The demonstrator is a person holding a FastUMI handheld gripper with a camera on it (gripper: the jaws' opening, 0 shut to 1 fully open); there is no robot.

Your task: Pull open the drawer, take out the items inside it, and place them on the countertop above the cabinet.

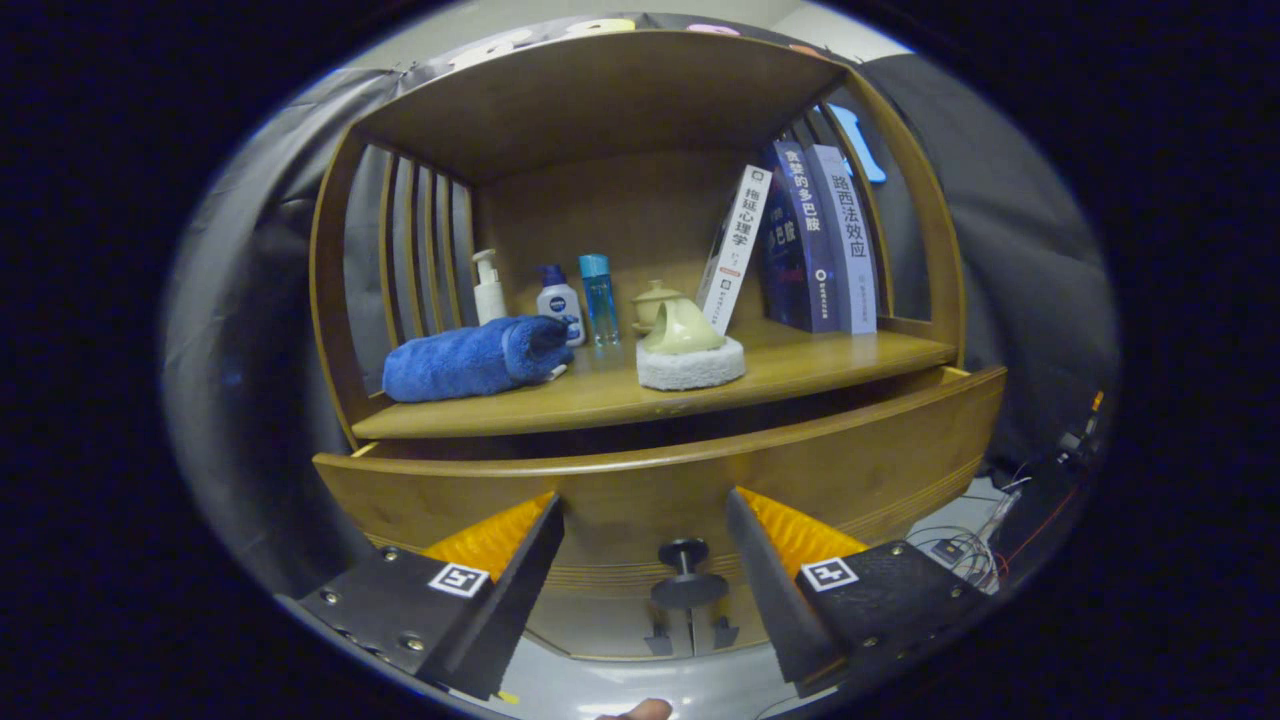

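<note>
Gripper view, gripper (pixel 645 520) seen with fingers spread wide, nothing held or touched, dark drawer knob (pixel 686 576) lying between them, wooden drawer (pixel 900 450) pulled slightly out below the countertop (pixel 800 375).

Wooden drawer (pixel 660 480) with curved front, pulled partly out below the countertop (pixel 800 375), dark round knob (pixel 686 575) at its lower middle between the spread jaws, untouched, countertop's front edge bare wood, drawer's inside hidden
</note>
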